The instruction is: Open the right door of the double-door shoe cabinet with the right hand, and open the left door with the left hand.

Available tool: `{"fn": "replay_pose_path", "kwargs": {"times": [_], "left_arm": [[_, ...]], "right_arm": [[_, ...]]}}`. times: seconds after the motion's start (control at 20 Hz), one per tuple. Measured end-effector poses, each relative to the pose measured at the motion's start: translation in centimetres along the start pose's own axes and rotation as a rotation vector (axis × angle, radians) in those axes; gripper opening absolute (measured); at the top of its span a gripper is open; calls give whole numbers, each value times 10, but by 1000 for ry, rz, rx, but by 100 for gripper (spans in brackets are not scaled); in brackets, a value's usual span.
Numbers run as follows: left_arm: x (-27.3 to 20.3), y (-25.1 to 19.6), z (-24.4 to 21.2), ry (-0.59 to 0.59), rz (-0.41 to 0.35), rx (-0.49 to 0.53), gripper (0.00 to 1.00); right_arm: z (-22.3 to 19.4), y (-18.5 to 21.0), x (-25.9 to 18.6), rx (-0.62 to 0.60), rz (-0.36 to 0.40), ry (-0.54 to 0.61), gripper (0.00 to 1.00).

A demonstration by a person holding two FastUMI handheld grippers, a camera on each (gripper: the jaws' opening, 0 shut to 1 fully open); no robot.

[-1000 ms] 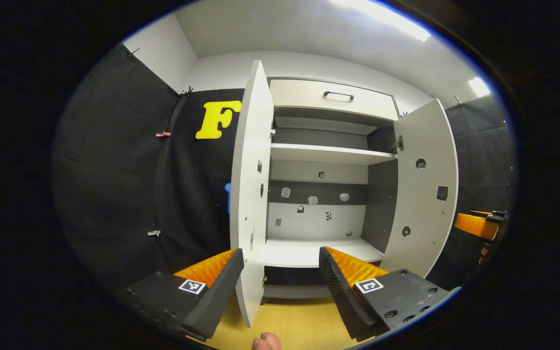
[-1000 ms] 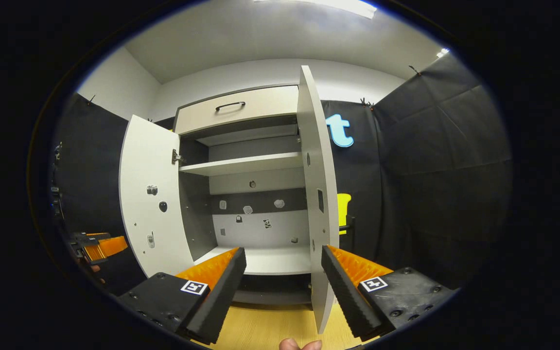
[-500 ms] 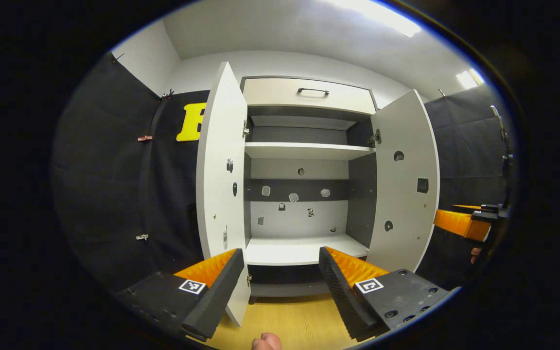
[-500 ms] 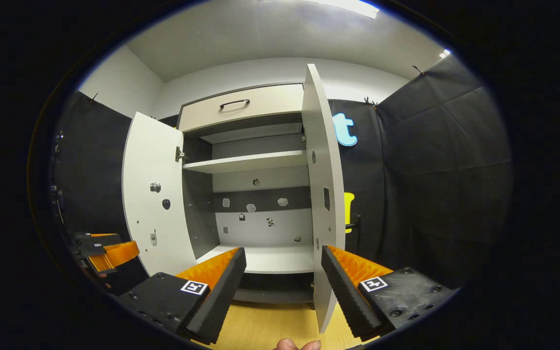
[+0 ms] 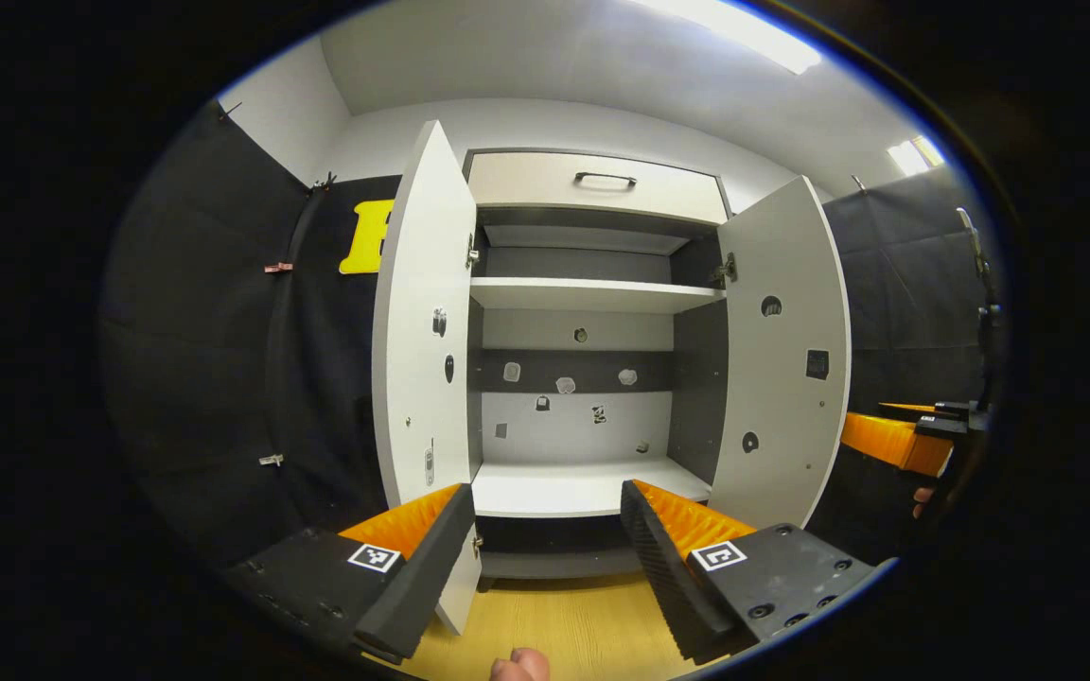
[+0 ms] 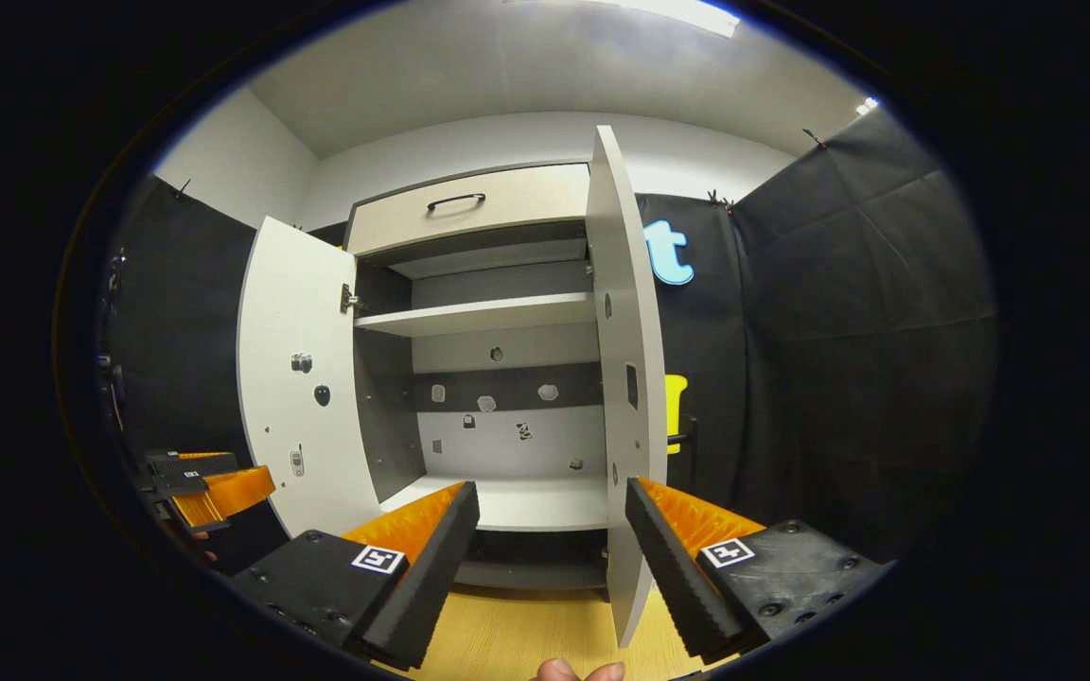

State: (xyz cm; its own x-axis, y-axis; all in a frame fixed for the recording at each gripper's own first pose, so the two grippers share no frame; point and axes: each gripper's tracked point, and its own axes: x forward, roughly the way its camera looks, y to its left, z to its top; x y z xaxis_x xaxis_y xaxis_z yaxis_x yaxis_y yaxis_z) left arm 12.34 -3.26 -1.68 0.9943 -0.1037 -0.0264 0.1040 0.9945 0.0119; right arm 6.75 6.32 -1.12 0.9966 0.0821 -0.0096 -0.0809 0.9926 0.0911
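Over the last second my left gripper [image 5: 536,558] has drawn back and turned, so the left door [image 5: 424,322], which stood edge-on between my spread fingers, now shows its inner face and sits left of the shoe cabinet [image 5: 592,359] opening. The right door [image 5: 782,359] has slid leftward in the left gripper view, and my right gripper [image 5: 905,440] shows more fully at the edge. In the right gripper view, the left gripper [image 6: 204,482] has crept slightly inward.
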Motion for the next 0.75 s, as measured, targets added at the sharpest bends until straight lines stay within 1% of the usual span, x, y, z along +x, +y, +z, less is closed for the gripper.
{"fn": "replay_pose_path", "kwargs": {"times": [0.75], "left_arm": [[3, 9, -2, 5, 25, -15, 95]], "right_arm": [[-2, 5, 5, 2, 8, 1, 98]]}}
